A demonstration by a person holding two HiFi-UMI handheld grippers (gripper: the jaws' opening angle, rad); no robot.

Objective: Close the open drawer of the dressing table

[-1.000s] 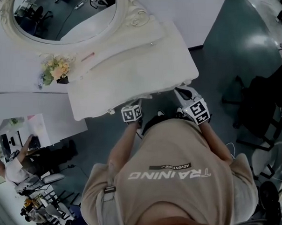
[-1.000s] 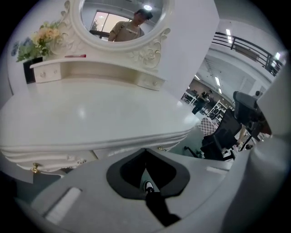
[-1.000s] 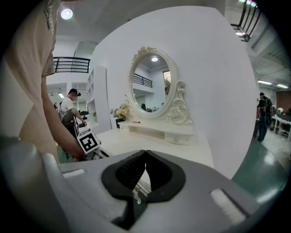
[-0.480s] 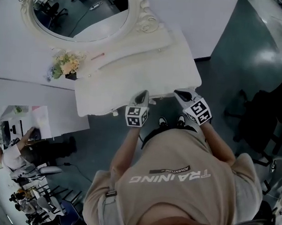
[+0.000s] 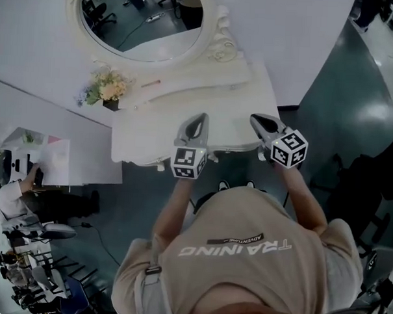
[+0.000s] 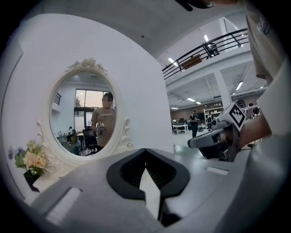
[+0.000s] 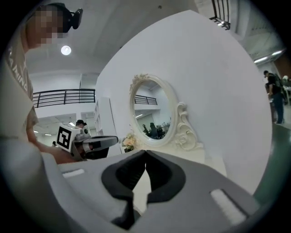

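The white dressing table (image 5: 233, 132) stands against the white wall, under its oval mirror (image 5: 147, 21). Along its front edge I see small knobs (image 5: 160, 164); no drawer sticks out from under the top in the head view. My left gripper (image 5: 198, 119) hangs over the front part of the tabletop, jaws shut and empty. My right gripper (image 5: 255, 118) is level with it, over the table's right part, also shut and empty. The left gripper view looks along the shut left gripper (image 6: 145, 152) at the mirror (image 6: 84, 120); the right gripper view looks along the right gripper (image 7: 145, 154) at the mirror (image 7: 152, 113).
A small bunch of flowers (image 5: 107, 89) and a thin pink stick (image 5: 151, 84) lie at the back of the tabletop. A person sits at a desk at the far left (image 5: 6, 200). A dark chair (image 5: 371, 187) stands on the floor to the right.
Both grippers have come up from the table's front edge and now hang over the tabletop. The head view has shifted, so the table sits lower and further right in it.
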